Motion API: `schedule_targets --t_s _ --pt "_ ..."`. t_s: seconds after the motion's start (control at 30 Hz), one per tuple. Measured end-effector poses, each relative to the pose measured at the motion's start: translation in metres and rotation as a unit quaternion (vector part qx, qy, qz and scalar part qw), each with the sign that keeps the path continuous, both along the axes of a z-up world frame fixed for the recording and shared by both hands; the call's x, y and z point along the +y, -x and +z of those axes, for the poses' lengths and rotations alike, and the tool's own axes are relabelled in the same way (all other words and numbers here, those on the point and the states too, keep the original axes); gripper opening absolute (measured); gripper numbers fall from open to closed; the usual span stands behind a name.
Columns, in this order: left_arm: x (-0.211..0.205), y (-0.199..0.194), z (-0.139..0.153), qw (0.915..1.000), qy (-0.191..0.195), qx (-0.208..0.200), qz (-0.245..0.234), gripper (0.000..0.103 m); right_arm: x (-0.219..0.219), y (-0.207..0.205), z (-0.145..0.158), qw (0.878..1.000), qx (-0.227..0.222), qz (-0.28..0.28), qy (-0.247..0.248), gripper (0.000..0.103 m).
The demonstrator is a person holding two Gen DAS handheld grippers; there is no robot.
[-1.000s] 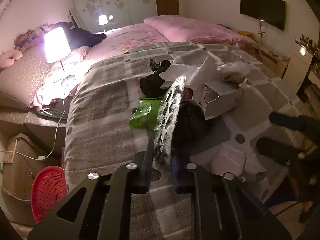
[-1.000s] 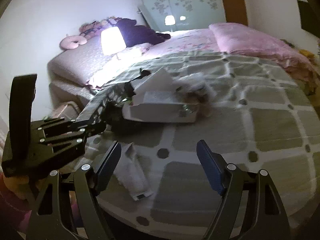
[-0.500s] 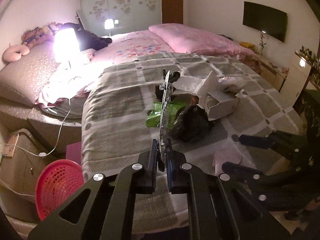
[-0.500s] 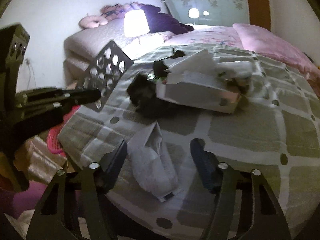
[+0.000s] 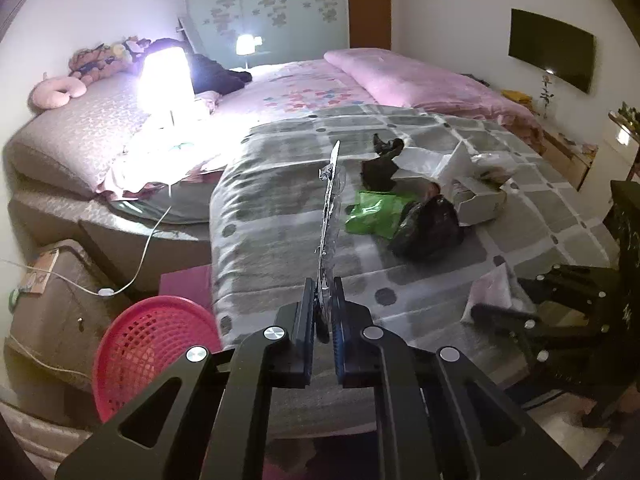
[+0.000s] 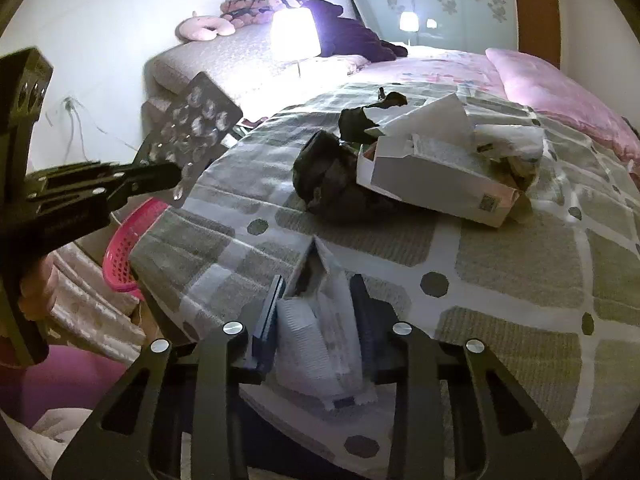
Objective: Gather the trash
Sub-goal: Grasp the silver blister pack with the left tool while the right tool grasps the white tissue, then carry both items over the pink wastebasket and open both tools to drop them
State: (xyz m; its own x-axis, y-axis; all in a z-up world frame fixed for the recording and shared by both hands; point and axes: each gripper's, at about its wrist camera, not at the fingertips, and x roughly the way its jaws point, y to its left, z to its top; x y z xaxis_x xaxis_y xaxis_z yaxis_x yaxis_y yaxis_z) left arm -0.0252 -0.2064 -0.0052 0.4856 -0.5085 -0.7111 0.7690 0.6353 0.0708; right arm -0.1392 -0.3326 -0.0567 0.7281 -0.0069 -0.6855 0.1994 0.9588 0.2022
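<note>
Left hand-held gripper clamped on one blister sheet, right closing around one white packet.

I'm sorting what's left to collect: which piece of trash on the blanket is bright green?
The crumpled green wrapper, lying between the black bag and the blanket's bare part. The other pieces are black or white.

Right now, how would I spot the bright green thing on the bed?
Find the grey checked blanket covering the near end of the bed. In the trash pile on it lies the green wrapper, between two black bags and left of the white box. It is the pile's only bright green piece.
</note>
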Motion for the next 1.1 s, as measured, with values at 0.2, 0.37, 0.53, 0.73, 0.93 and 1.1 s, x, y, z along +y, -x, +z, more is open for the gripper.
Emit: schedule_targets --t_s 0.2,0.37,0.53,0.73,0.93,1.1 --pt "0.014 -0.005 0.004 0.9998 0.003 -0.005 0.018 0.007 -0.004 -0.002 0.005 1.000 -0.007 -0.005 -0.010 0.031" --pt "0.031 -0.010 0.007 0.9992 0.006 -0.006 0.038 0.007 0.000 -0.006 0.013 1.000 -0.014 0.001 -0.007 0.031" --pt "0.049 -0.019 0.009 0.9979 0.009 -0.002 0.065 0.007 0.008 -0.015 0.021 1.000 -0.022 0.013 -0.002 0.031" --pt "0.072 -0.027 0.010 0.9946 0.007 -0.008 0.103 0.007 0.018 -0.031 0.029 0.999 -0.025 0.029 0.000 0.031" --pt "0.099 -0.038 0.010 0.9877 0.004 -0.009 0.156 0.007 0.031 -0.052 0.037 0.999 -0.027 0.046 0.004 0.031" --pt "0.117 -0.047 0.005 0.9819 -0.004 -0.006 0.189 0.007 0.047 -0.072 0.043 0.997 -0.028 0.067 0.005 0.031"
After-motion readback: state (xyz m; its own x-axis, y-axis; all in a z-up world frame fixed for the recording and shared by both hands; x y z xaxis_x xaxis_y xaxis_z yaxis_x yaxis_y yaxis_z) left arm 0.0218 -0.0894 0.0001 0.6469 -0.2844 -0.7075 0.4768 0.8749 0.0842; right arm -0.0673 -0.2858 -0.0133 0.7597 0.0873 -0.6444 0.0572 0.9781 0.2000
